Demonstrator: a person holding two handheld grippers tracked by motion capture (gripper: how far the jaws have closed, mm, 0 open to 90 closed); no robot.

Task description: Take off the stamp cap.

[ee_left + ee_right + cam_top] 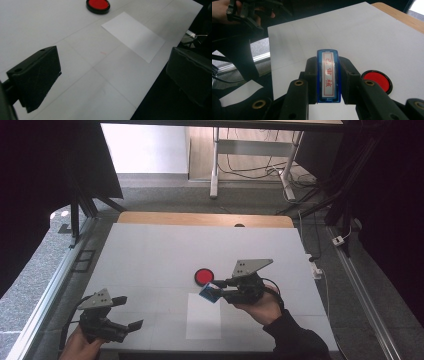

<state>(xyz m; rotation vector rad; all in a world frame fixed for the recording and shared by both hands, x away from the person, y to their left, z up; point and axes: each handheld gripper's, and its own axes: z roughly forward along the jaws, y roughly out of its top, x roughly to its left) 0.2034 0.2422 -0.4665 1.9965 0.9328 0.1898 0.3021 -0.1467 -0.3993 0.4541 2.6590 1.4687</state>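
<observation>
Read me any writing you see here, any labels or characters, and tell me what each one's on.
"已审核", three red characters in a red frame, on the white label of the blue stamp clamped in the right gripper.
Red ink pad: no writing visible.
White paper sheet: blank.
Nothing else readable.

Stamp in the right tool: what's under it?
Under the stamp lies the white sheet's top edge on the table. The stamp's underside and the spot directly below are hidden. Red ink pad sits beside.
</observation>
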